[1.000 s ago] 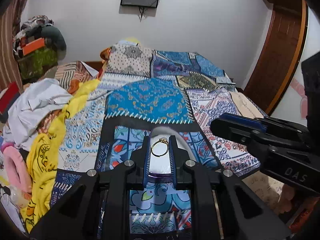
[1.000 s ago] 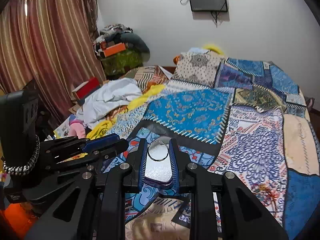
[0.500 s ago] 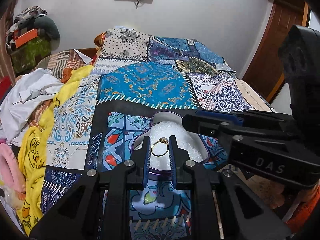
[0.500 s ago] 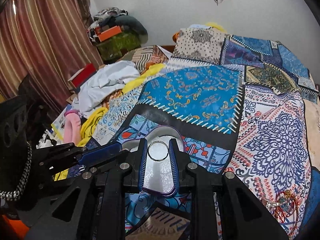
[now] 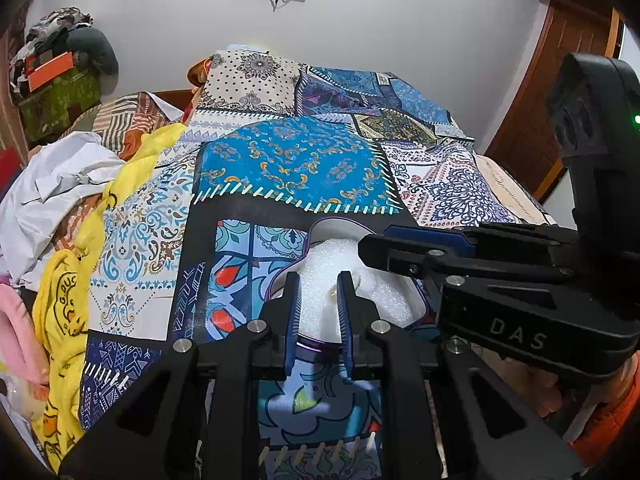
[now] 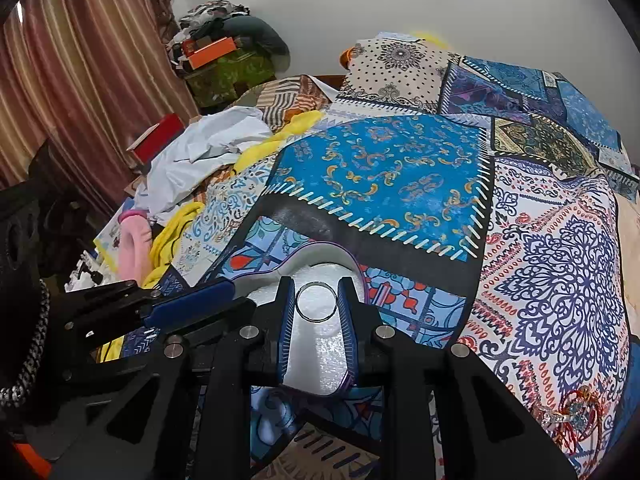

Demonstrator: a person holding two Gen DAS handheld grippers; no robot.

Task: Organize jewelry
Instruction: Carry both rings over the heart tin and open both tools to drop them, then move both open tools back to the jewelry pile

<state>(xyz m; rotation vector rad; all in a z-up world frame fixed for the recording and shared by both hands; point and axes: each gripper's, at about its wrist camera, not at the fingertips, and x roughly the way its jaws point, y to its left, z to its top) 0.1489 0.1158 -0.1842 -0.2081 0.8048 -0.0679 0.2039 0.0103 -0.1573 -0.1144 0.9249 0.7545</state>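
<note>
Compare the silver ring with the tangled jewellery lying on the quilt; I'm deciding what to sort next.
The silver ring is a plain band; the tangled jewellery mixes red thread and bluish stones. The silver ring is clamped in the right gripper over white foam; the tangled jewellery lies loose on the quilt. Both are small.

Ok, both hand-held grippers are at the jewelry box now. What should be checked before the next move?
1. Silver ring clamped in the right hand-held gripper: ok.
2. Right hand-held gripper over the white foam: ok.
3. Jewelry box open, foam exposed: ok.
4. Left hand-held gripper holding a ring: cannot tell; no ring loop shows, only a yellowish speck by one finger.
5. Gap between the two hand-held grippers: cannot tell; their tips look very close in the left wrist view.
6. All jewelry collected: not ok; a tangled piece lies on the bedspread.
</note>
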